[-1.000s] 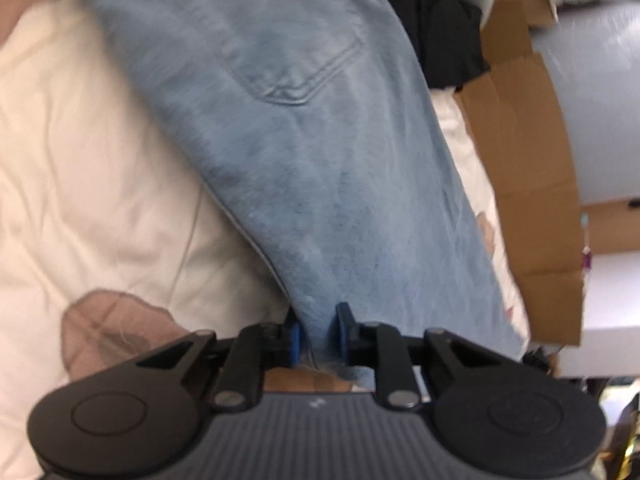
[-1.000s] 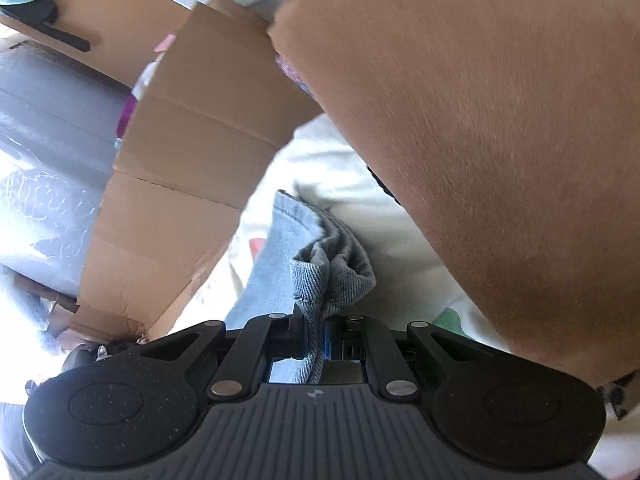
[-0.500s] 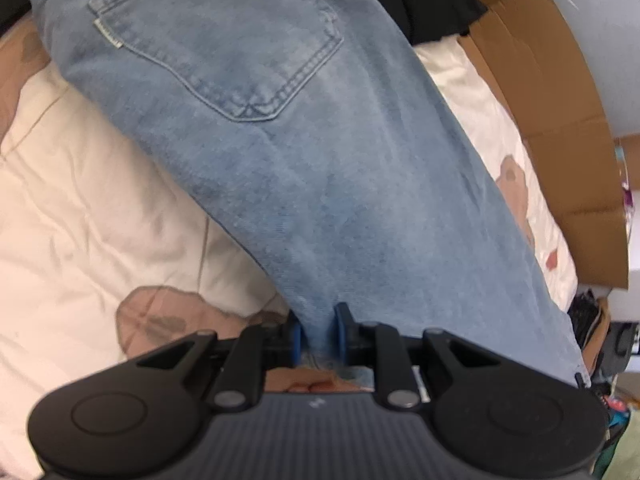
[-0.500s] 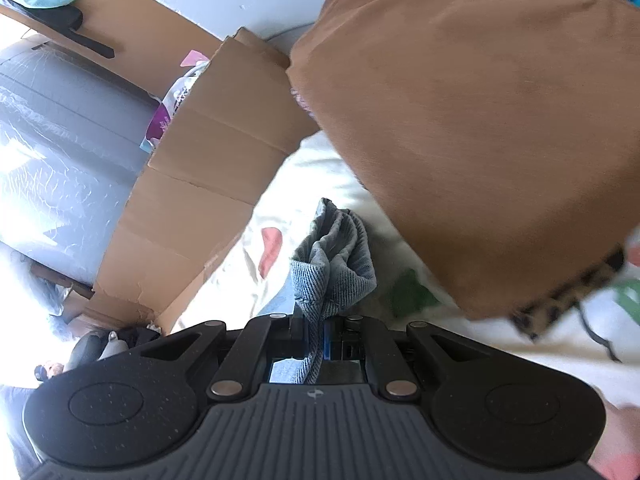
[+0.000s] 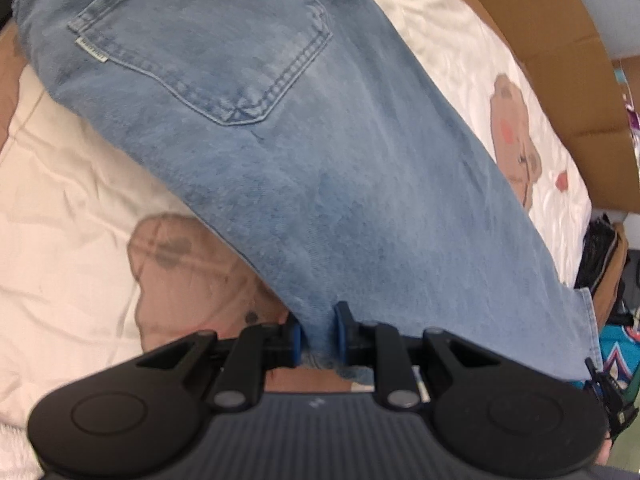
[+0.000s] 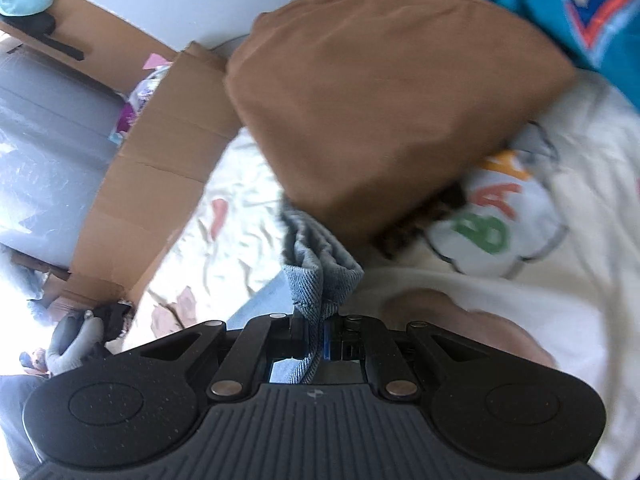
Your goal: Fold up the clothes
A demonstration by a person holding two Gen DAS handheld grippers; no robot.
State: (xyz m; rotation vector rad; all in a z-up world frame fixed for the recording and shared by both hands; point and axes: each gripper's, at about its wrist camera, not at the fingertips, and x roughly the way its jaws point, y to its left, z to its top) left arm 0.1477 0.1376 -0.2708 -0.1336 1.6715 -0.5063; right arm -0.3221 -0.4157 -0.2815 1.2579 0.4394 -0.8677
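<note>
Light blue jeans (image 5: 304,160) stretch across the cream bedspread (image 5: 60,216) in the left wrist view, back pocket up and toward the top left. My left gripper (image 5: 318,334) is shut on the jeans' near edge, denim pinched between its blue pads. In the right wrist view my right gripper (image 6: 320,334) is shut on a bunched fold of the same jeans (image 6: 320,268), which stands up above the jaws. A folded brown garment (image 6: 380,100) lies just beyond that fold.
Cardboard sheets (image 6: 160,176) line the bed's far side, also seen as cardboard (image 5: 560,60) at the right of the left view. A teal garment (image 6: 580,12) and a white printed shirt (image 6: 520,216) lie near the brown one. A dark bag (image 5: 604,256) sits off the bed's edge.
The right gripper has swept sideways with its denim fold, bringing the white shirt and teal garment into view. The left gripper shifted and turned, so the pocket now shows more fully.
</note>
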